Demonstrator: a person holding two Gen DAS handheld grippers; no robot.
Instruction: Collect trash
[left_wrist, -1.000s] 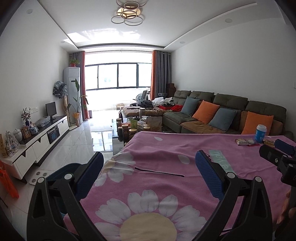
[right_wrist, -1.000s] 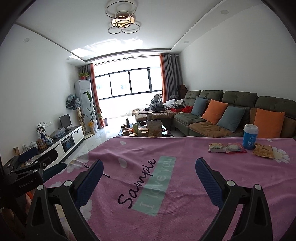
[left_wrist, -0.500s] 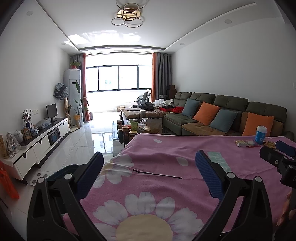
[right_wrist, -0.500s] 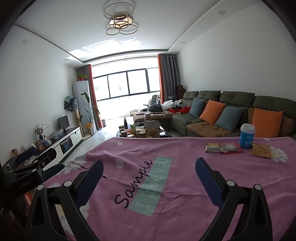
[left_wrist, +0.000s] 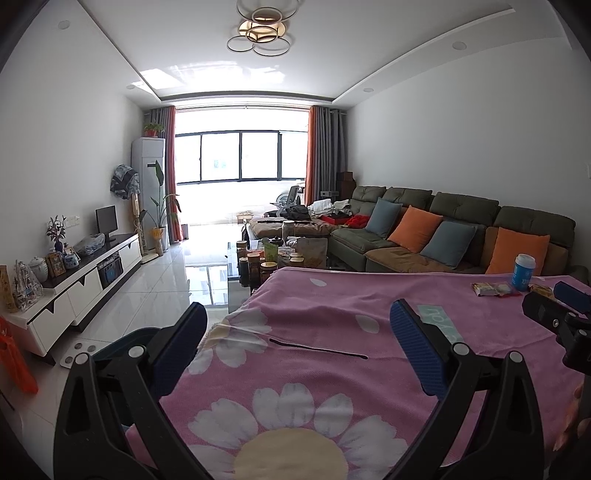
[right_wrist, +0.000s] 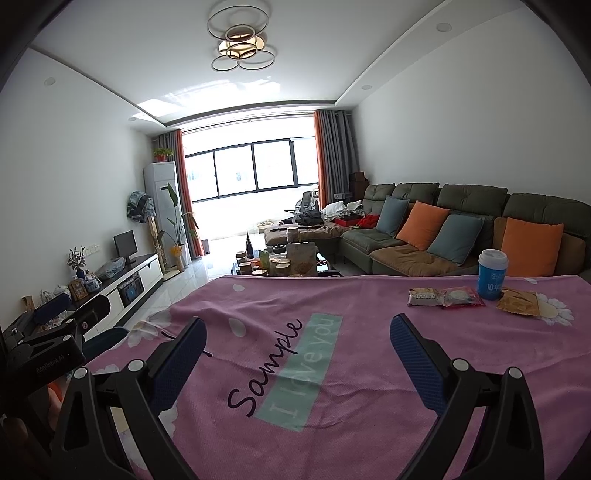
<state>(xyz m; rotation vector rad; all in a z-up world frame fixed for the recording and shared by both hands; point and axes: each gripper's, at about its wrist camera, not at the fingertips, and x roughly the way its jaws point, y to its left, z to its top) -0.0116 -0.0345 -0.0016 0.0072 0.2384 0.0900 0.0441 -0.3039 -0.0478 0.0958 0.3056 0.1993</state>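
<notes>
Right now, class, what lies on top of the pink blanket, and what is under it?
On the pink blanket: a blue cup and three snack wrappers at its far right. Whatever is underneath is covered.

I am reading "Sample" and "I love you" on the pink tablecloth (right_wrist: 332, 295); "10" is showing on the blue cup (right_wrist: 491, 275). Wrapper print is staying illegible.

Setting is showing as a home living room: a green sectional sofa (right_wrist: 436, 225) carrying orange and blue cushions, a white TV cabinet (left_wrist: 85, 280) holding a small screen and ornaments, a cluttered coffee table (right_wrist: 284, 264), and curtained windows (left_wrist: 240, 155) letting in daylight.
</notes>
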